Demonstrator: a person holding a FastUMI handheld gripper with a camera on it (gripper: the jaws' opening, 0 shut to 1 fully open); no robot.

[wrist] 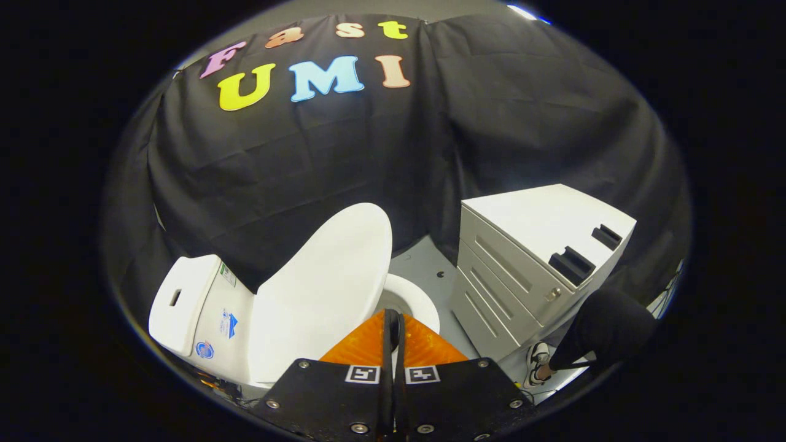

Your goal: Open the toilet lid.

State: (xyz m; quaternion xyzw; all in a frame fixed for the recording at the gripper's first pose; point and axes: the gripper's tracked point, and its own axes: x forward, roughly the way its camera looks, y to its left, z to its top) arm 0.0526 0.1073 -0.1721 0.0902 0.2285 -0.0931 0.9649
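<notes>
Grey floor (pixel 424 267) carries toilet (pixel 202 319) — lid (pixel 325 288) raised — beside a white cabinet (pixel 534 258); tongs (pixel 393 319) pressed together, empty

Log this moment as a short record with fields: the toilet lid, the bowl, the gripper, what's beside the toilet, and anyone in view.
toilet lid: raised, tilted up beside the tank
bowl: rim exposed, just beyond the fingers
gripper: fingers together, holding nothing, apart from the lid
beside the toilet: white drawer cabinet on the floor
person: a dark trouser leg and a shoe next to the cabinet
task state: lid appears open
</notes>
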